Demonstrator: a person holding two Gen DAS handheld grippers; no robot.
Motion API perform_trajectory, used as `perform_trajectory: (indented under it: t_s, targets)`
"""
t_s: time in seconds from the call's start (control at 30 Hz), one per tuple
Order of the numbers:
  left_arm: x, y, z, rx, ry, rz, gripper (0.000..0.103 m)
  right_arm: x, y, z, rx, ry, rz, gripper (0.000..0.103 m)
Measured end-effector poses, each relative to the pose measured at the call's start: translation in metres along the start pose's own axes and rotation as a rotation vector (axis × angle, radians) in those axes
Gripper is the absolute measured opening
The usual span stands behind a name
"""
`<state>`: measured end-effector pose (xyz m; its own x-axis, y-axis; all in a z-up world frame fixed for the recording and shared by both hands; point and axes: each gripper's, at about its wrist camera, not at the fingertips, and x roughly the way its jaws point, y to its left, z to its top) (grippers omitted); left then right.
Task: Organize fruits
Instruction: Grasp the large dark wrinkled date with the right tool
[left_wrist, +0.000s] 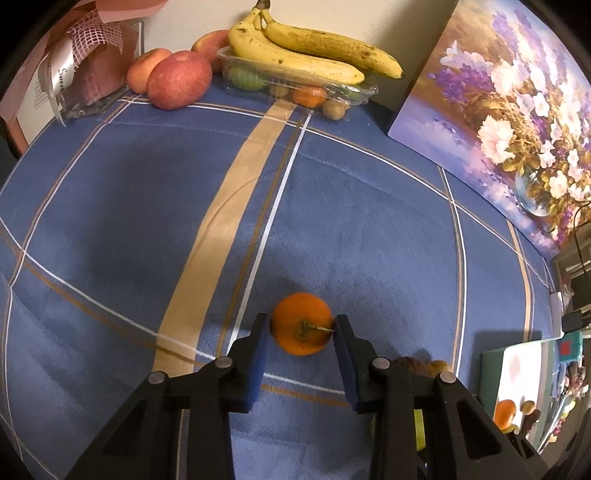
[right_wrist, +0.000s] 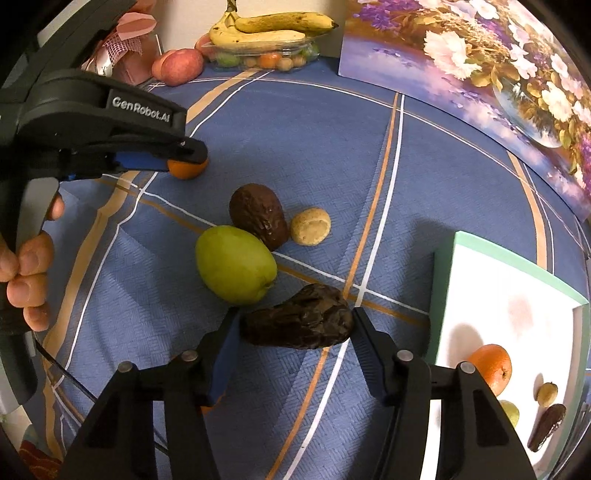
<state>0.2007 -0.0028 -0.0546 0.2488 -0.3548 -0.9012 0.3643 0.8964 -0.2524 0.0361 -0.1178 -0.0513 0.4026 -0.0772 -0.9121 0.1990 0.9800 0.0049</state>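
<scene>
My left gripper (left_wrist: 301, 326) is shut on a small orange (left_wrist: 302, 324) that rests on the blue plaid cloth; it also shows in the right wrist view (right_wrist: 186, 168). My right gripper (right_wrist: 295, 326) has its jaws around a dark wrinkled avocado (right_wrist: 299, 321), touching both ends. A green pear-like fruit (right_wrist: 235, 264), a second dark avocado (right_wrist: 258, 216) and a tan round fruit (right_wrist: 310, 226) lie just beyond it. A white board with a green rim (right_wrist: 509, 273) at the right holds an orange (right_wrist: 491, 367), a small nut-like fruit (right_wrist: 546, 394) and a dark long fruit (right_wrist: 546, 426).
At the back stand bananas (left_wrist: 314, 48) on a clear fruit tray (left_wrist: 295, 85), red apples (left_wrist: 177, 79) and a wrapped gift box (left_wrist: 92, 74). A flower painting (left_wrist: 498, 110) leans along the right side. The left hand holds its gripper handle (right_wrist: 26, 266).
</scene>
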Motion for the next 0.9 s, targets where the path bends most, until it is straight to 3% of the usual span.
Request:
perform_trajectory:
  t_s: [0.3,0.77,0.9]
  targets:
    - [-0.02,-0.007,-0.016,-0.019,-0.001,-0.005,0.037,-0.025,-0.008,-0.003,0.023,-0.038,0.014,0.06]
    - [-0.065,-0.045,-0.047,0.051,-0.061,0.02,0.037,-0.068,-0.033,-0.021,0.077,-0.1,0.005,0.06]
    - [-0.08,-0.057,-0.054,0.065,-0.084,-0.004,0.037,-0.078,-0.043,-0.026,0.097,-0.112,-0.005,0.06]
